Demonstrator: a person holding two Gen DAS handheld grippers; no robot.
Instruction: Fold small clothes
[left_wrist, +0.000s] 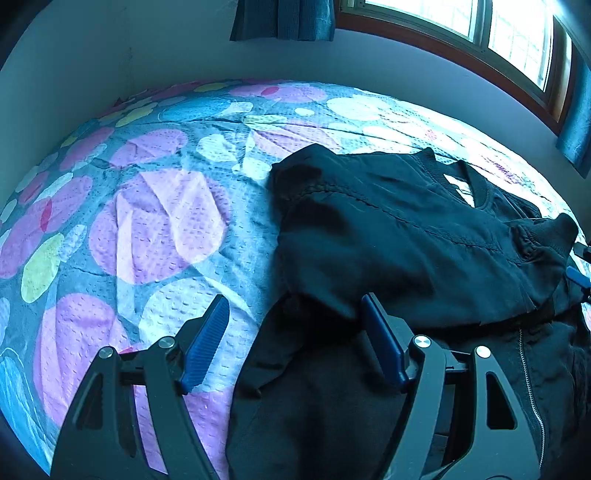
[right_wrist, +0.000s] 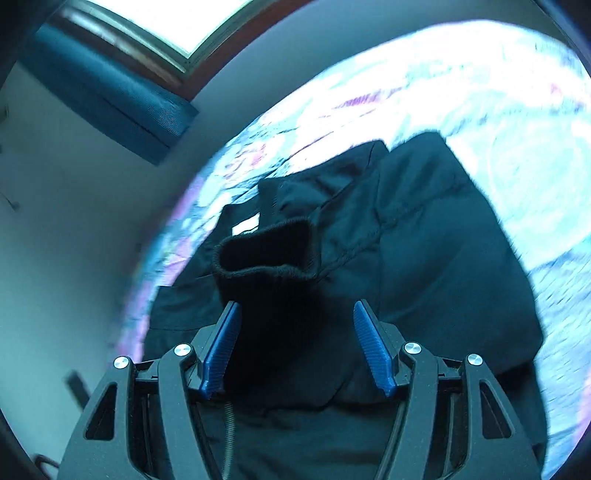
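The jacket (left_wrist: 424, 236) is spread on the bed (left_wrist: 147, 221), toward its right side in the left wrist view. A sleeve cuff (right_wrist: 266, 251) is laid across the jacket's body. Behind the bed, a window (left_wrist: 509, 40) is set in the wall.

To your left the bedspread (left_wrist: 155, 221) lies bare, room to pass. The black jacket (left_wrist: 406, 236) blocks centre & right; its cuff (right_wrist: 266, 251) sticks up just ahead of the right gripper (right_wrist: 295, 345). Wall (left_wrist: 110, 55) bounds the far side.

Window (left_wrist: 517, 33) glare; blurred right view
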